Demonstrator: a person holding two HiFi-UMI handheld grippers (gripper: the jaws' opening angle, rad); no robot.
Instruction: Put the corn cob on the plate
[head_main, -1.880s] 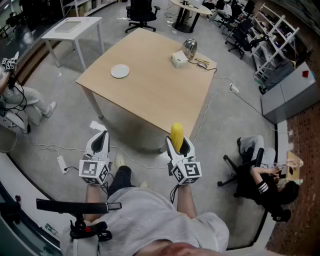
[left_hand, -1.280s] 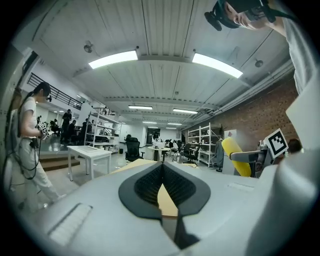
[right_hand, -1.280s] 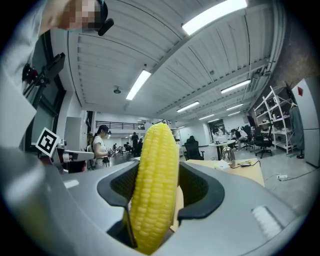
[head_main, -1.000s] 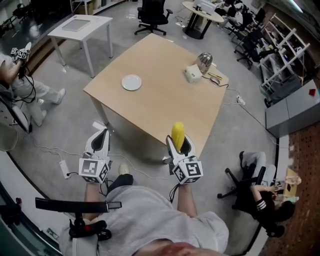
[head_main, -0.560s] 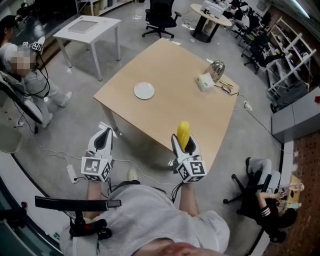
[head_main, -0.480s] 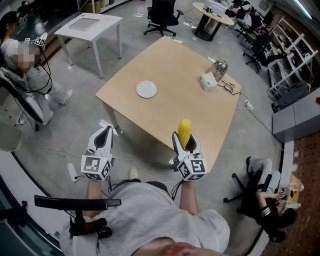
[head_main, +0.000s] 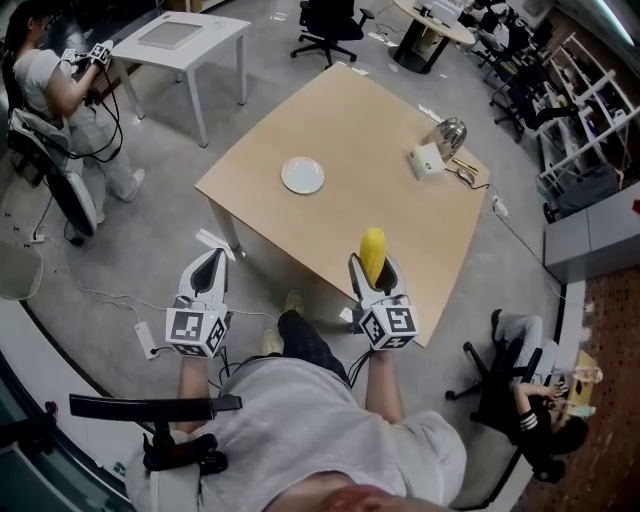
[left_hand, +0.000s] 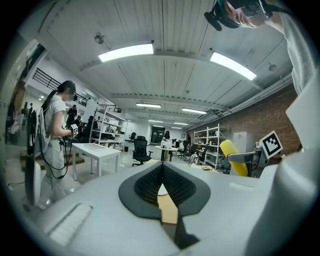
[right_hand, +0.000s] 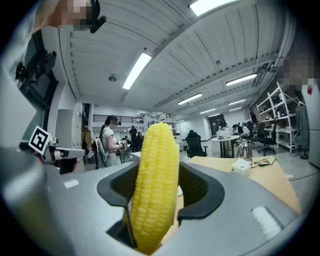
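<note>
A yellow corn cob (head_main: 373, 254) (right_hand: 156, 185) stands upright between the jaws of my right gripper (head_main: 376, 276) (right_hand: 159, 192), which is shut on it, just at the near edge of the wooden table (head_main: 380, 180). The white plate (head_main: 302, 175) lies empty on the table's left part, well ahead of both grippers. My left gripper (head_main: 207, 276) (left_hand: 162, 187) hangs over the floor short of the table, jaws shut with nothing between them. From the left gripper view the corn cob (left_hand: 232, 156) shows at the right.
A metal kettle (head_main: 449, 135), a white box (head_main: 427, 160) and small items sit at the table's far right corner. A white side table (head_main: 185, 35) and a person (head_main: 60, 90) stand at the left. Office chairs and shelves ring the room; cables lie on the floor.
I have walked closer to the table, so the table and plate sit nearer and more central. The corn cob stays held in the right gripper; both grippers keep their pose.
</note>
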